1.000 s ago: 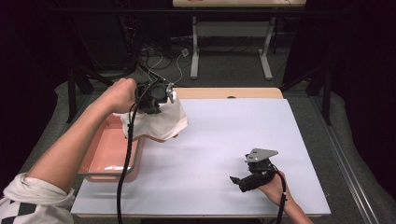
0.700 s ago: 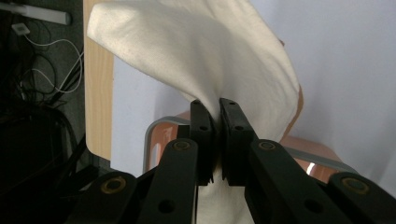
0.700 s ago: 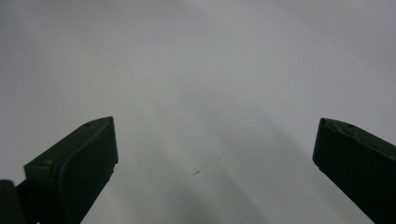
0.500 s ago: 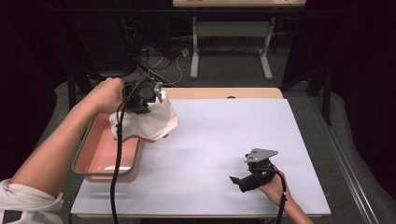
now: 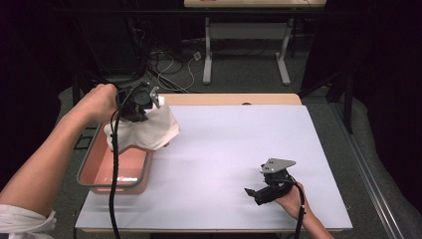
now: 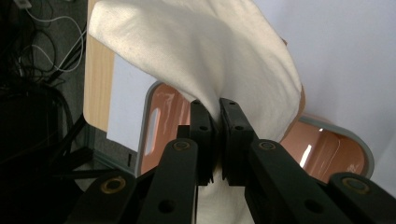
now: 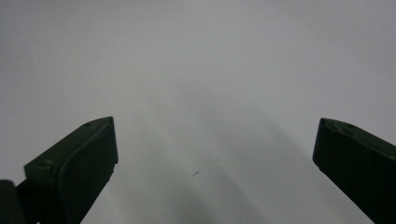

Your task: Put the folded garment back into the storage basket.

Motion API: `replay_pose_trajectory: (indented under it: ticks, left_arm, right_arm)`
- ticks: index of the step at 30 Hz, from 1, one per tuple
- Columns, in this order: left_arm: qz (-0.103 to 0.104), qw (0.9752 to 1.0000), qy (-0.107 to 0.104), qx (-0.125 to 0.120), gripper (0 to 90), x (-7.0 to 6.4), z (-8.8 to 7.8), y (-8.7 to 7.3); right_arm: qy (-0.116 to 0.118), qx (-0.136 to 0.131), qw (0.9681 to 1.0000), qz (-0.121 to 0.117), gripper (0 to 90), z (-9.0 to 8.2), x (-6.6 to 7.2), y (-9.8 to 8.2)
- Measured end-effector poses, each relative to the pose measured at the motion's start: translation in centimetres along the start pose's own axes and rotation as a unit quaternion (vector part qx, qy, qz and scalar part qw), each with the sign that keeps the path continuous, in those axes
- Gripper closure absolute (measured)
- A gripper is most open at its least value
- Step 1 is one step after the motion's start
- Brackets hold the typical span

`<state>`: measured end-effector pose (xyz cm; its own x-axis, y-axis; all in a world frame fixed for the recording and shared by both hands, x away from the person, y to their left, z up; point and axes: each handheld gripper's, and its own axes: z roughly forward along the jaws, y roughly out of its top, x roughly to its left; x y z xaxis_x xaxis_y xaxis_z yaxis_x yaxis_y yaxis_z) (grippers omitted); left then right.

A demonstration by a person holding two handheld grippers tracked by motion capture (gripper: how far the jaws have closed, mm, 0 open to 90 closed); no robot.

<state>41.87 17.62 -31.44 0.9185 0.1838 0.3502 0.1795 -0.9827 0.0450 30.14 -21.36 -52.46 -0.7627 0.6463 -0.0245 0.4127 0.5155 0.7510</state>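
A cream cloth [image 5: 147, 129] hangs bunched from my left gripper [image 5: 142, 105], lifted over the far end of a pink tray [image 5: 99, 177] at the table's left edge. In the left gripper view the black jaws are shut on a fold of the cloth [image 6: 210, 60], gripper [image 6: 215, 105], with the tray [image 6: 336, 140] below. My right gripper [image 5: 254, 193] rests low near the table's front right, held by a hand. In the right gripper view its jaws stand wide apart, right gripper [image 7: 215, 140], with bare white table [image 7: 196, 70] between them.
The white table top [image 5: 239, 144] spreads between the two grippers, with a wooden strip [image 5: 229, 99] along its far edge. Cables [image 5: 169, 59] and a desk frame [image 5: 246, 50] lie on the floor beyond. A black cable [image 5: 113, 189] trails from the left gripper across the tray.
My left gripper has carried the cloth leftward and slightly up, from beside the tray to over its far end. The right gripper has stayed where it was.
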Motion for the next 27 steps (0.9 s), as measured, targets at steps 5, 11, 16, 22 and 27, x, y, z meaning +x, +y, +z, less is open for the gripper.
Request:
replay_pose_trajectory:
  ticks: [5, 11, 16, 22, 27]
  left_arm:
    - [-0.013, 0.9999, 0.004, 0.001, 85.5, 0.0, 0.0, -0.8]
    - [-0.020, 0.9997, 0.011, 0.004, 85.4, 0.1, -0.2, -1.6]
    - [-0.034, 0.9993, 0.014, 0.007, 85.4, 0.3, -0.2, -2.4]
    - [-0.053, 0.9985, 0.013, 0.012, 85.4, 0.7, 0.0, -3.6]
    - [-0.071, 0.9973, 0.014, 0.016, 85.4, 0.9, 0.1, -4.5]
  right_arm:
    - [-0.001, 0.002, 1.0000, 0.004, 0.0, 0.0, 0.0, 0.0]
    - [-0.001, 0.001, 1.0000, -0.001, 0.0, 0.0, 0.1, 0.1]
    - [-0.001, 0.000, 1.0000, 0.000, 0.0, -0.1, 0.1, 0.1]
    - [-0.002, 0.000, 1.0000, 0.001, 0.0, -0.1, 0.1, 0.1]
    - [-0.001, 0.002, 1.0000, 0.001, 0.0, 0.0, 0.0, 0.1]
